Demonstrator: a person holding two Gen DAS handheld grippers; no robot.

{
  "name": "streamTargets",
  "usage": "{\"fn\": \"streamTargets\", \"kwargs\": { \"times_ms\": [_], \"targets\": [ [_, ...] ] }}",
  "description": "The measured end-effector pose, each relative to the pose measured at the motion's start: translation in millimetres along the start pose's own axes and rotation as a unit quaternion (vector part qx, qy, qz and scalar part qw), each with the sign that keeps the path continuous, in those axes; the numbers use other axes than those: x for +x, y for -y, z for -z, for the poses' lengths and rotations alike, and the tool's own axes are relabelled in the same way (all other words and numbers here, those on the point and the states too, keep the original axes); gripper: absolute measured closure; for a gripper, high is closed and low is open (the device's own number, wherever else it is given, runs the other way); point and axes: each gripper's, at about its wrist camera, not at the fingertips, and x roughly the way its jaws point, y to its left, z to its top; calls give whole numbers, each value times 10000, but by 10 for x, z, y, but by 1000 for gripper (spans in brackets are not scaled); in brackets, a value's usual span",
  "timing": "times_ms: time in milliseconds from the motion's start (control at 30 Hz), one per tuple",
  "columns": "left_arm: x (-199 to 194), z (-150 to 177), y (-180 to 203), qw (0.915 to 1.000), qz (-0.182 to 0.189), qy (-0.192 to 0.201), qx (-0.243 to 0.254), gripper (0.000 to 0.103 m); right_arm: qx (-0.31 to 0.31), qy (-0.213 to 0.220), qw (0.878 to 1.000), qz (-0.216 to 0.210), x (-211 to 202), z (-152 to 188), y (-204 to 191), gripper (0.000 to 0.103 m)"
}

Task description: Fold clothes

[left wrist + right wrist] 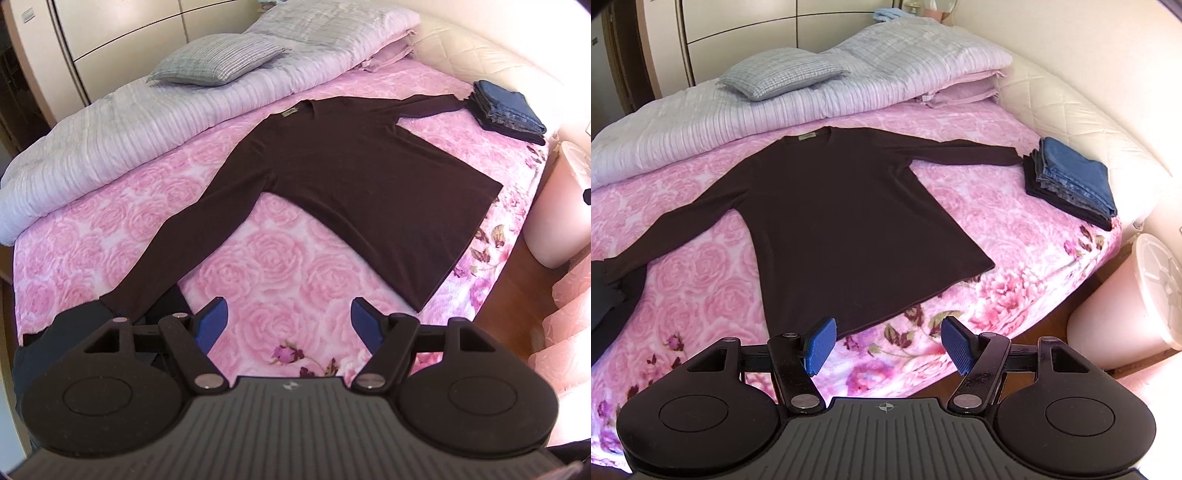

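While both grippers hang above the near edge of the bed, neither touches any cloth. Left gripper (290,325): jaws spread wide, blue pads (213,322) empty, only pink rose bedspread (280,254) showing in the gap. Right gripper (886,345): same, jaws spread, blue pads (820,345) holding nothing, positioned just short of the sweater hem.

Dark brown long-sleeve sweater (834,206) lies flat on the bedspread, face up, neck toward the pillows, small tan label (808,137) visible inside the collar. Both sleeves are stretched out sideways, unfolded. Hem edge is closest to the right gripper; in the left wrist view the near sleeve (173,240) runs diagonally down toward the left gripper's left finger, its cuff ending beside that finger, apart from the pads. Far sleeve cuff ends right at a stack of folded clothes (1071,181), blue denim on top, darker pieces under it; touching or just short, cannot tell.

Another dark garment (609,295) sits bunched at the left edge of the bed, under or against the near cuff.

Behind the sweater: rolled-back lilac ribbed duvet (701,129) with a grey cushion (783,75) on it. Padded cream bed frame (1071,107) wraps the right side. Pale pink bin (1126,306) with a white lid stands on the wood floor beside the bed corner. Wardrobe doors (122,29) at the back.
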Motion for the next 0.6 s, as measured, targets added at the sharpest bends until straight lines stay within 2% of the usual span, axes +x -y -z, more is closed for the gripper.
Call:
{"fn": "streamTargets", "kwargs": {
  "times_ms": [233, 400, 500, 600],
  "targets": [
    [15, 219, -363, 9989, -311, -190, -300, 33, -468, 73, 9969, -624, 259, -119, -305, 36],
    [84, 399, -946, 9958, -595, -329, -608, 33, -914, 151, 9896, -1104, 454, -224, -581, 36],
    [198, 477, -1320, 9941, -819, -297, -642, 33, -1791, 385, 9709, -1545, 679, -394, -1217, 36],
    [402, 558, -1647, 9930, -1049, -269, -474, 33, -2605, 655, 9446, -1887, 973, -498, -1910, 37]
  ]
}}
